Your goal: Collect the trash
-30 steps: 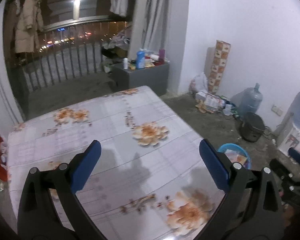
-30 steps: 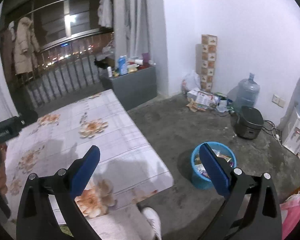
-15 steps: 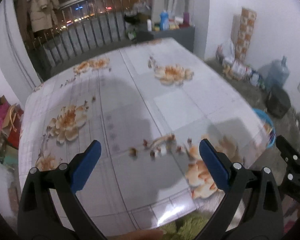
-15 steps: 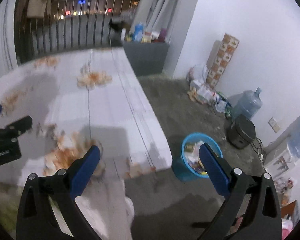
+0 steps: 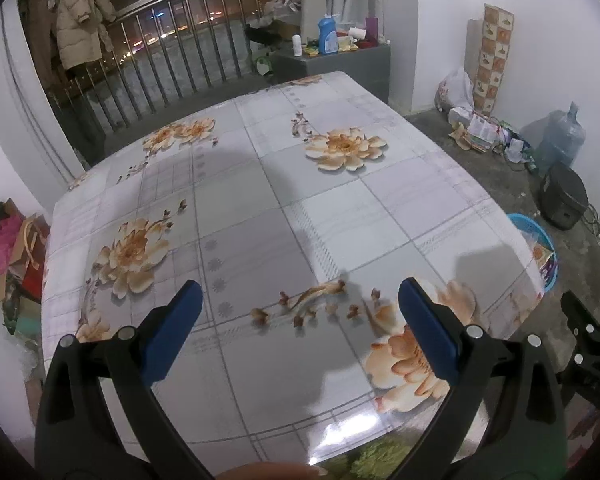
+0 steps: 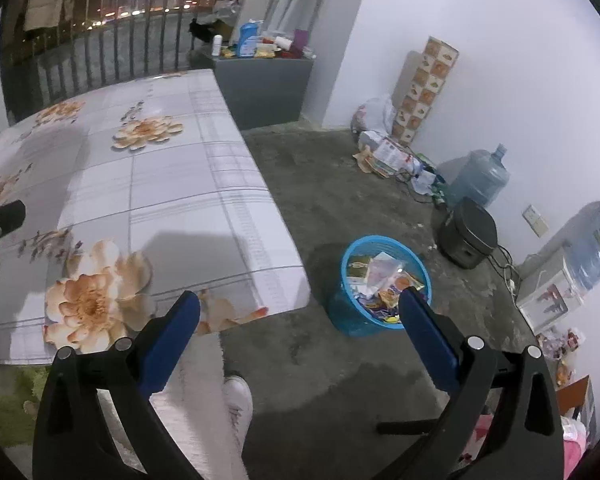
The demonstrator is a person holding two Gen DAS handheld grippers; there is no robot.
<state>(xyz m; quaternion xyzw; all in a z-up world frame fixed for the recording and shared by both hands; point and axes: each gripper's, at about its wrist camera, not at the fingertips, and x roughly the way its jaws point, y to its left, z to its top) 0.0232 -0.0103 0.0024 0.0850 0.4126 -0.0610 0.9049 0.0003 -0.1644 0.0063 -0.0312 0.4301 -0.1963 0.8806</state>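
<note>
A blue waste basket (image 6: 384, 284) stands on the concrete floor to the right of the table, filled with wrappers and paper; part of the basket (image 5: 536, 248) shows past the table corner in the left wrist view. My left gripper (image 5: 300, 300) is open above the near part of the flowered tablecloth (image 5: 260, 184), with nothing between its blue pads. My right gripper (image 6: 300, 308) is open too, held over the floor beyond the table's near right corner (image 6: 284, 280), left of the basket. I see no loose trash on the tabletop.
Along the right wall are a black cooker (image 6: 466, 236), water jugs (image 6: 480, 176), scattered papers (image 6: 388, 152) and a tall patterned box (image 6: 424, 88). A grey cabinet (image 6: 264, 88) with bottles stands behind the table. A person's leg and white shoe (image 6: 236, 400) are below the table edge.
Both grippers have pulled back and tilted down: the left now looks over the whole tabletop, the right now over the table corner and basket. Both stayed open.
</note>
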